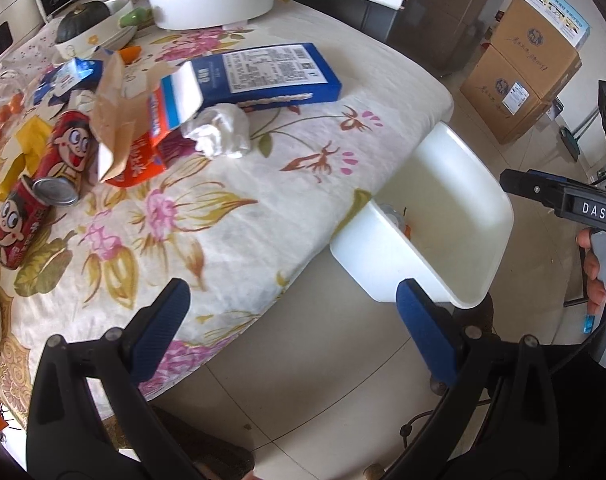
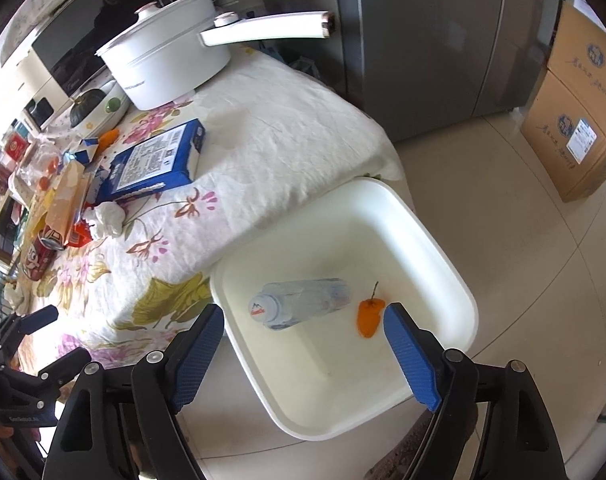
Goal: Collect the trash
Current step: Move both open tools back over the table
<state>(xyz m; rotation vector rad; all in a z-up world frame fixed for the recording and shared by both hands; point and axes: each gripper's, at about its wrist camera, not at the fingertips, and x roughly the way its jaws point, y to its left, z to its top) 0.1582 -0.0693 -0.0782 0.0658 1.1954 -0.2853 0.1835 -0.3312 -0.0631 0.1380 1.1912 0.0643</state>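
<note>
Setting: kitchen with pale tiled floor; tabletop (image 1: 239, 216) under a floral cloth; white bin (image 2: 443, 248) standing on the floor, touching the tabletop's edge.

Item 1, trash already collected: 1 clear plastic bottle (image 2: 303, 304) lying on its side in the bin, and 1 orange scrap with a stem (image 2: 369, 316) just beside it. Nothing else shows inside.

Item 2, trash left on the tabletop: crumpled white tissue (image 1: 219, 132); torn orange-and-blue carton (image 1: 159, 128) touching the tissue, with brown torn cardboard (image 1: 111, 112) over it; 2 red cans (image 1: 35, 184) lying on their sides, 1 with its silver end showing; flat blue box (image 1: 271, 72) behind the tissue; yellow wrapper (image 1: 27, 140) at the far left.

Item 3, tools: left gripper (image 1: 291, 320), jaws spread wide, holding nothing, poised over the tabletop's edge. Right gripper (image 2: 303, 344), jaws likewise wide apart and empty, above the bin's near corner.

Item 4, not trash by appearance: white pot (image 2: 167, 68), bowl with dark squash (image 1: 83, 24), cardboard boxes (image 1: 531, 76) on the floor.

Progress, judged: early stage; 2 pieces binned, most of the pile outstanding, tissue nearest the bin.
</note>
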